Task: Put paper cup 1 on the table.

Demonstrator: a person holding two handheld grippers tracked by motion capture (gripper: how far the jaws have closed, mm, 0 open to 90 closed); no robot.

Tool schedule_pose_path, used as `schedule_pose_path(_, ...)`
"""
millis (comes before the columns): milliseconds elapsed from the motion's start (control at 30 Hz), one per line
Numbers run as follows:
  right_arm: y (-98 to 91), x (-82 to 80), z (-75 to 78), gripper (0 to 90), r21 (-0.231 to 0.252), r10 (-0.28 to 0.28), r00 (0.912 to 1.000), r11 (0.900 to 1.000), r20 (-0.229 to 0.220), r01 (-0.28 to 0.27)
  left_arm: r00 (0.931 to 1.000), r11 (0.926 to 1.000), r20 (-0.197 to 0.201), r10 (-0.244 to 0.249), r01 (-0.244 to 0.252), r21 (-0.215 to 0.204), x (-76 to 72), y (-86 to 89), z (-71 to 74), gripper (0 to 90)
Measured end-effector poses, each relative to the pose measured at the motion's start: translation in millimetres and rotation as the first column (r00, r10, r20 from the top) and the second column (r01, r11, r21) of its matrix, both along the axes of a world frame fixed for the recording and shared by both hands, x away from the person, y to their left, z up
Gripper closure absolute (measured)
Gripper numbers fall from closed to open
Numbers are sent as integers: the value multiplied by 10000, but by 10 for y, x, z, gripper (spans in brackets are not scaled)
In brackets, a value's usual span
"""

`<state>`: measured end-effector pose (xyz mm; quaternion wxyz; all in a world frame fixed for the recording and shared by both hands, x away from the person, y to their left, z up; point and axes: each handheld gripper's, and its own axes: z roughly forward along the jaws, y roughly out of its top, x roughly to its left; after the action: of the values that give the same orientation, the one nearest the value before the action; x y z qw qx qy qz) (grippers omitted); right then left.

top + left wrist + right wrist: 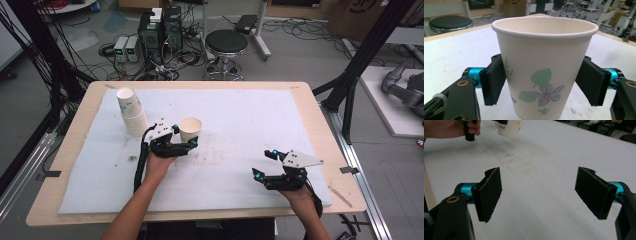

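A white paper cup [190,128] with a flower and leaf print [544,82] stands upright, left of the mat's middle. My left gripper [185,136] is shut on it, and in the left gripper view [541,82] both black pads press the cup's sides below the rim. The frames do not show whether the cup's base rests on the mat. My right gripper [264,163] hovers near the front right of the mat, open with nothing between its jaws [537,192]. The right gripper view also shows the cup [510,127] and the left hand [449,128] at the top left.
A stack of paper cups [131,112] leans at the back left of the white mat [240,115], close to my left gripper. The mat covers a wooden table [320,125]. On the floor beyond are a black stool [226,42], power supplies and cables.
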<state>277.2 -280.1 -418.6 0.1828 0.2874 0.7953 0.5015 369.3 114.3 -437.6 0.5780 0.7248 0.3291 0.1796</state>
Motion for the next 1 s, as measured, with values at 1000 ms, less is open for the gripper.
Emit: schedule_pose_path(1000, -32, -19, 15, 222, 54, -26, 10000, 10000, 17, 26, 9911, 9660, -792, 1068, -846, 2443, -144, 8, -138, 295)
